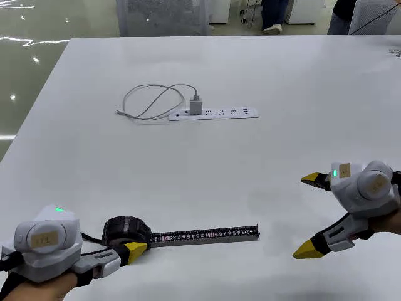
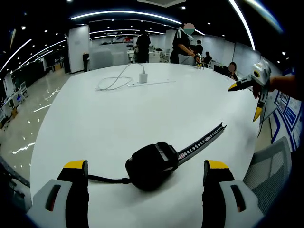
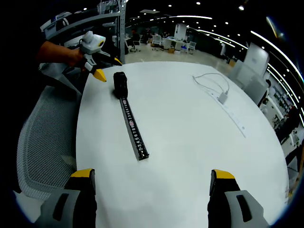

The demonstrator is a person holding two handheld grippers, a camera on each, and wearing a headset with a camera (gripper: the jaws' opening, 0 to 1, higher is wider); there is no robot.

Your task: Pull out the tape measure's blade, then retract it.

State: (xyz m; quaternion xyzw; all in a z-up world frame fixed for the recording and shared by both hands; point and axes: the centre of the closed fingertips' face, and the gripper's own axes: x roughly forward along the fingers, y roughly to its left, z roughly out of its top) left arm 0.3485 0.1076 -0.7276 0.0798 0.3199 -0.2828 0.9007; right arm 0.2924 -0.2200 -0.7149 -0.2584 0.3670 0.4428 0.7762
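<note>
A white worktop [image 1: 301, 94] carried a black tape measure [image 1: 126, 231] near its front edge. Its blade [image 1: 203, 236] was drawn out to the person's right and lay flat, numbers up, ending in a small hook [image 1: 257, 231]. The left claw [image 2: 146, 166] was spread wide, with the case between its yellow tips and a little ahead of them, touching neither; this looked like a way to bracket the case so it could be steadied or its lock worked. The right claw [image 1: 309, 214] was held over the worktop, jaws also wide and gripping nothing, off past the hook and apart from it. With the blade out, the pull looked done and the retracting not yet done. The left gripper view showed the gap on both sides of the case and a thin black strap [image 2: 107, 179] trailing from it toward one jaw, where in the head view the gripper's body covered one jaw. The right gripper view looked back along the blade to the case and took in a mesh chair [image 3: 42, 142] beside the worktop. In the head view, farther back, lay a white power strip [image 1: 216, 113] with a charger [image 1: 196, 106] plugged in and a looped cable [image 1: 150, 100], well apart from the work.
</note>
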